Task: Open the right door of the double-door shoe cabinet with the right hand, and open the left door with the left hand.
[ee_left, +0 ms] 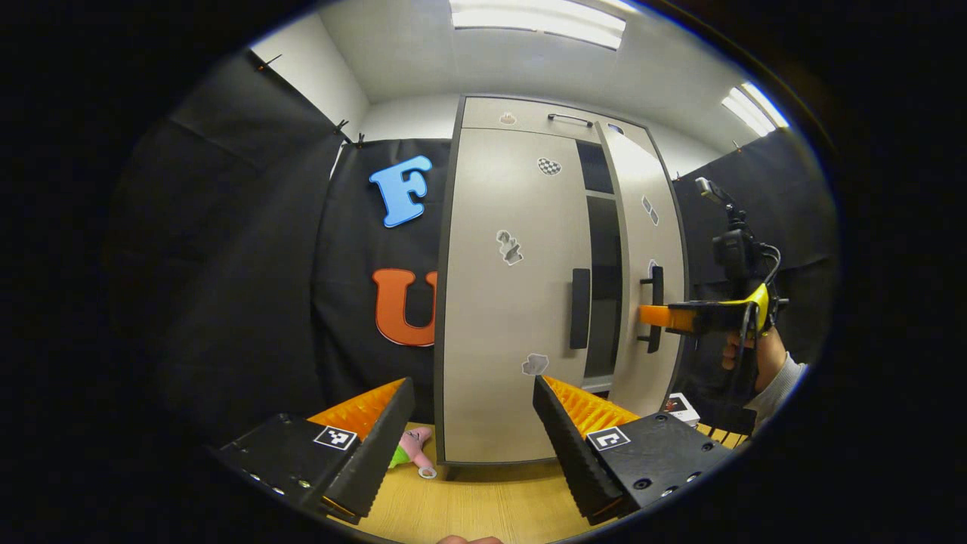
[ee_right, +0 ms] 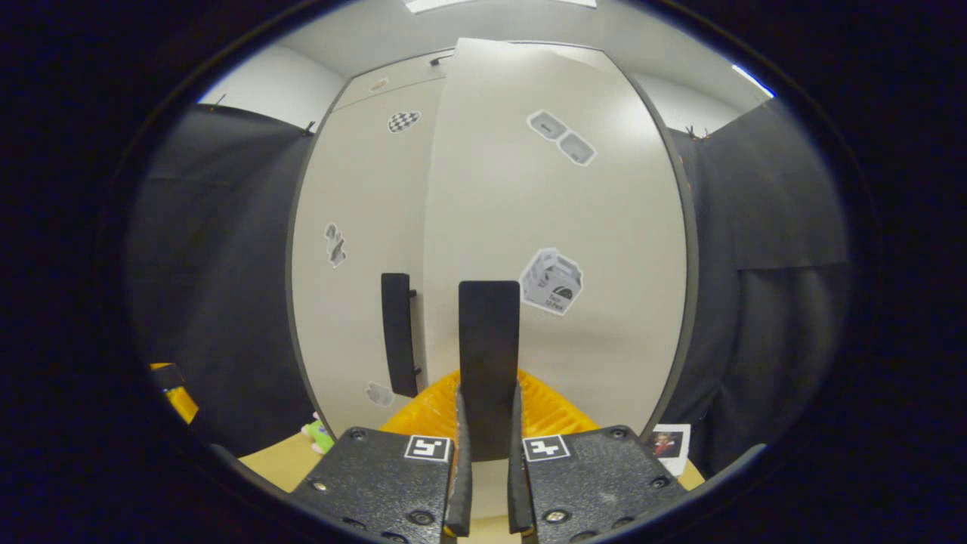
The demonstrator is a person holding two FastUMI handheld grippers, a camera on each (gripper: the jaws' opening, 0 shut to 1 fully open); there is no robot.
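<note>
In the left gripper view, the shoe cabinet (ee_left: pixel 514 302) stands upright on the wooden tabletop (ee_left: pixel 483 506), tall and narrow, its long axis vertical. The left door (ee_left: pixel 506 317) lies flush and closed, its dark bar handle (ee_left: pixel 579 308) running vertically near the inner edge. The right door (ee_left: pixel 642 264) is already swung partly out, with a dark gap of interior showing between the two doors. The left gripper (ee_left: pixel 472 423) hangs in front of the cabinet, fingers spread wide with nothing between them, well short of the left handle. Farther off, the right gripper (ee_left: pixel 657 316) reaches in horizontally at the right door's handle (ee_left: pixel 654 308), a hand (ee_left: pixel 744 355) behind it.

In the right gripper view, the right gripper (ee_right: pixel 487 446) has its fingers drawn in close on either side of the right door's handle (ee_right: pixel 489 355), which rises vertically between them; they appear to pinch it. The right door (ee_right: pixel 559 227) faces the camera, angled out from the left door (ee_right: pixel 355 249), whose own handle (ee_right: pixel 398 332) stands just beside.

The doors look like stiff, light panel board (likely smooth laminate), so the face offers no purchase; the rigid bar handles are the sensible place to hold. Each door should swing on a vertical hinge at its outer edge, so pulling outward in an arc seems right, and the cabinet may shift on the table if tugged hard.
</note>
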